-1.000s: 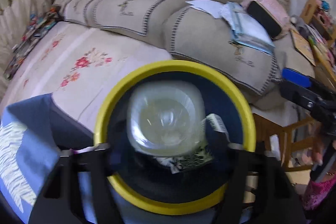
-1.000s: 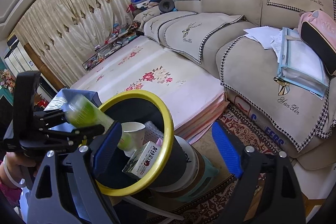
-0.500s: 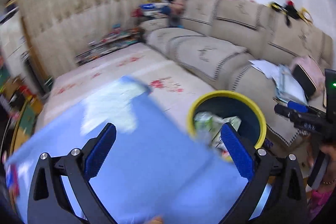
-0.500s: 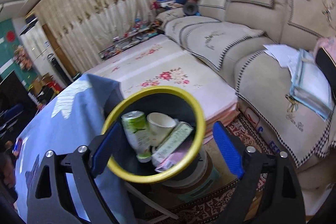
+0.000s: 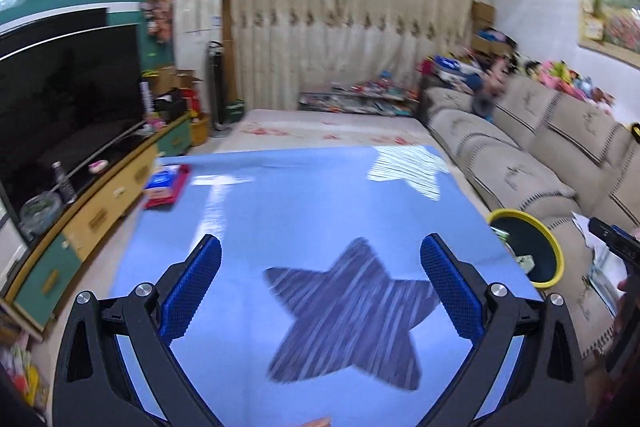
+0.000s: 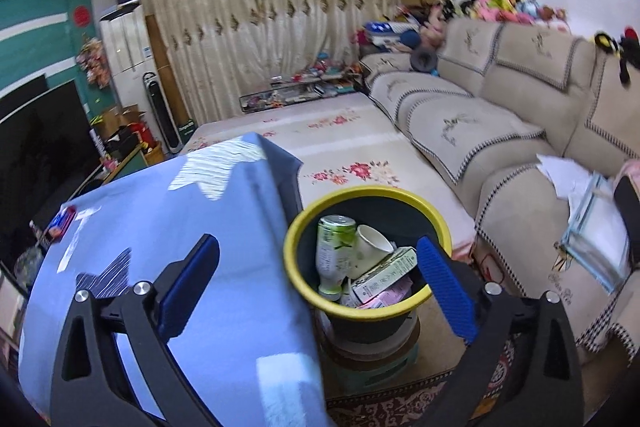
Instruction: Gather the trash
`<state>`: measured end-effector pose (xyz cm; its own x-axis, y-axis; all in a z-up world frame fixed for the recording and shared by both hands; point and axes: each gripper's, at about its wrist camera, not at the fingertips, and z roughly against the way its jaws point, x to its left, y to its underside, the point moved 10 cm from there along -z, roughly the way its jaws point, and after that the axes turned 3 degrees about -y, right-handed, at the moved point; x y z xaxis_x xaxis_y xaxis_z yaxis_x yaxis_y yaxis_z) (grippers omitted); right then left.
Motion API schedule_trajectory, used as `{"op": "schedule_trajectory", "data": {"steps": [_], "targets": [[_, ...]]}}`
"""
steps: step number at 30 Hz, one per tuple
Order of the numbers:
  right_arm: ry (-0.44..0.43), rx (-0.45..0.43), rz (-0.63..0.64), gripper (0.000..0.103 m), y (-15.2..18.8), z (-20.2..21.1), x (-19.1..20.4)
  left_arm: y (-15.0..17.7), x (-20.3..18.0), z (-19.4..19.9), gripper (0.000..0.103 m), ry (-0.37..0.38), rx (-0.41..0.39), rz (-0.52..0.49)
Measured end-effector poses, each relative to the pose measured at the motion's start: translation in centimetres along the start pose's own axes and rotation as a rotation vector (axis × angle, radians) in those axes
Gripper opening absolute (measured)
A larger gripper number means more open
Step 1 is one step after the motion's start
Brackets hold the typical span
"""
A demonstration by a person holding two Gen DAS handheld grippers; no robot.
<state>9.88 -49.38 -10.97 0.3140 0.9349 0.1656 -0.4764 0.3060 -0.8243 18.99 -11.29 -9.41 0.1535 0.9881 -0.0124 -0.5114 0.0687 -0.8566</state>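
A black bin with a yellow rim (image 6: 298, 227) stands off the table's right edge; it also shows in the left wrist view (image 5: 550, 247). Inside lie a green bottle (image 6: 332, 251), a white paper cup (image 6: 370, 247), a green carton (image 6: 384, 273) and pink paper (image 6: 386, 297). My left gripper (image 5: 320, 287) is open and empty over the blue tablecloth (image 5: 300, 207), above its dark star patch (image 5: 348, 311). My right gripper (image 6: 318, 287) is open and empty, with the bin between its fingers in view. A red and blue packet (image 5: 166, 185) lies at the table's far left corner.
A beige sofa (image 6: 500, 131) with papers and a folder (image 6: 592, 227) runs along the right. A floral mat (image 6: 340, 155) lies beyond the bin. A TV (image 5: 68, 95) on a yellow and green cabinet (image 5: 100, 211) stands left. The bin rests on a stool (image 6: 372, 359).
My left gripper let the green bottle drop into the bin, opened, and swung left over the blue table. My right gripper drew back and rose slightly, still open.
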Motion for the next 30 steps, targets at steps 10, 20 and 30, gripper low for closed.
{"op": "schedule_trajectory", "data": {"steps": [10, 20, 30], "targets": [[-0.064, -0.026, 0.042, 0.095, 0.6, 3.1, 4.0, 1.1, 4.9, 6.7, 0.098, -0.078, -0.078, 0.061], [-0.084, -0.032, 0.071, 0.095, 0.7, 3.5, 6.0, 1.3, 4.0, 7.0, 0.098, -0.071, -0.059, 0.047], [-0.087, -0.034, 0.068, 0.096, 0.5, 3.4, 6.2, 0.7, 2.8, 7.5, 0.098, -0.063, -0.075, 0.021]]}}
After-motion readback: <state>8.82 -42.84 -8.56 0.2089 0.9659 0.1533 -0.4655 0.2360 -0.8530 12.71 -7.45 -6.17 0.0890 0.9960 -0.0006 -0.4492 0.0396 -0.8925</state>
